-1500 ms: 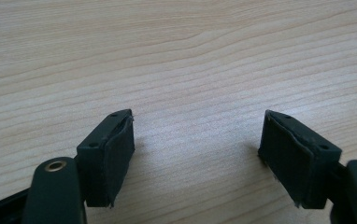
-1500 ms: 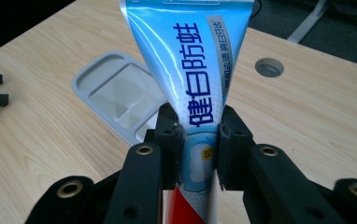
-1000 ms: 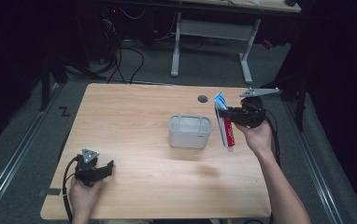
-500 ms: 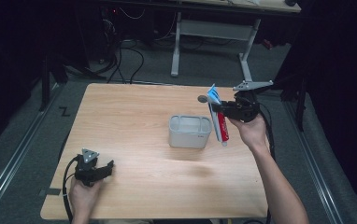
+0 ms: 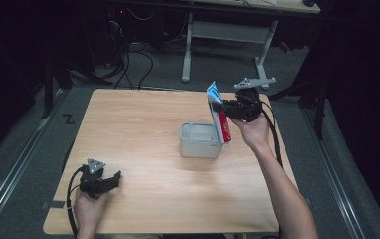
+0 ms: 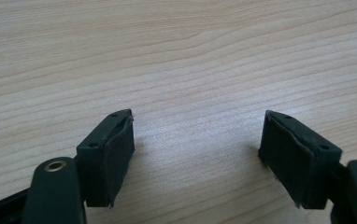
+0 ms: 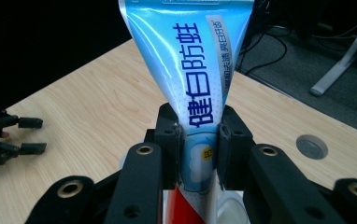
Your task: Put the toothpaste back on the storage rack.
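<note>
My right gripper (image 5: 224, 105) is clamped mid-body on the soft, light toothpaste tube (image 7: 195, 88), upright over the grey bin (image 5: 200, 145), where it may squash, while my left gripper (image 6: 197, 154) rests apart.

Lab: dark room, floor cables (image 5: 143, 59)

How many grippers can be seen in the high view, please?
2. The left gripper rests open on the table near its front left corner. The right gripper is raised beside the grey container, shut on the toothpaste tube.
</note>
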Motion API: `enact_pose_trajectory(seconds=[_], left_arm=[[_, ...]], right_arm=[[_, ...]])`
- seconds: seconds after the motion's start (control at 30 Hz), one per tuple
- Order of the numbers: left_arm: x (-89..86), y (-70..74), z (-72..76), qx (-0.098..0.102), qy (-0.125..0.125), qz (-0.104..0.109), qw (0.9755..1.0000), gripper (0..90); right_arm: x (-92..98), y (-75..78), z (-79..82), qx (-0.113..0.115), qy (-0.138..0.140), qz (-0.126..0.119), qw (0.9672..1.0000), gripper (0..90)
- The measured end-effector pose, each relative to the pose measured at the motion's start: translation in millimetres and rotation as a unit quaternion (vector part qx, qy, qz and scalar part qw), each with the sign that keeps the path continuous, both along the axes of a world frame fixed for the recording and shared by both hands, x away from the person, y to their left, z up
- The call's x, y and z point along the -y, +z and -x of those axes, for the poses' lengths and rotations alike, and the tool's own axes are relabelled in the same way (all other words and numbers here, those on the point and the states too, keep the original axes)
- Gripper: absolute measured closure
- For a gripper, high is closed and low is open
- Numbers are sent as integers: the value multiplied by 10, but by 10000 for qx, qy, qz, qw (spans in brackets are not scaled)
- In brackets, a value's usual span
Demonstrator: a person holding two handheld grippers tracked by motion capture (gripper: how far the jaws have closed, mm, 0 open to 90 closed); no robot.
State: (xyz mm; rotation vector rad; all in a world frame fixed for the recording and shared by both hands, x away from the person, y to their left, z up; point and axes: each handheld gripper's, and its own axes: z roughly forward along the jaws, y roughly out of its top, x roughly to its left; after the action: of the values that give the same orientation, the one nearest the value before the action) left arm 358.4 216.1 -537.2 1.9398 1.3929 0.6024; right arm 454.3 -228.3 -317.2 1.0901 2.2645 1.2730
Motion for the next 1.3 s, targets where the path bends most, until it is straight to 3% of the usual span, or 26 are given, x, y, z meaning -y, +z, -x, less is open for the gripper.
enact_pose_trajectory(seconds=[0.4, 0.9, 1.3], left_arm=[[0, 0, 0, 0, -3, 3, 10000, 266], [1, 0, 0, -1, -28, 5, 10000, 265], [4, -4, 0, 24, -17, 5, 10000, 265]], right_arm=[[-211, 35, -157, 93, 35, -24, 9999, 737], [-441, -40, -340, 104, 26, -66, 9999, 734], [-553, -202, -398, 109, -35, 188, 9998, 732]])
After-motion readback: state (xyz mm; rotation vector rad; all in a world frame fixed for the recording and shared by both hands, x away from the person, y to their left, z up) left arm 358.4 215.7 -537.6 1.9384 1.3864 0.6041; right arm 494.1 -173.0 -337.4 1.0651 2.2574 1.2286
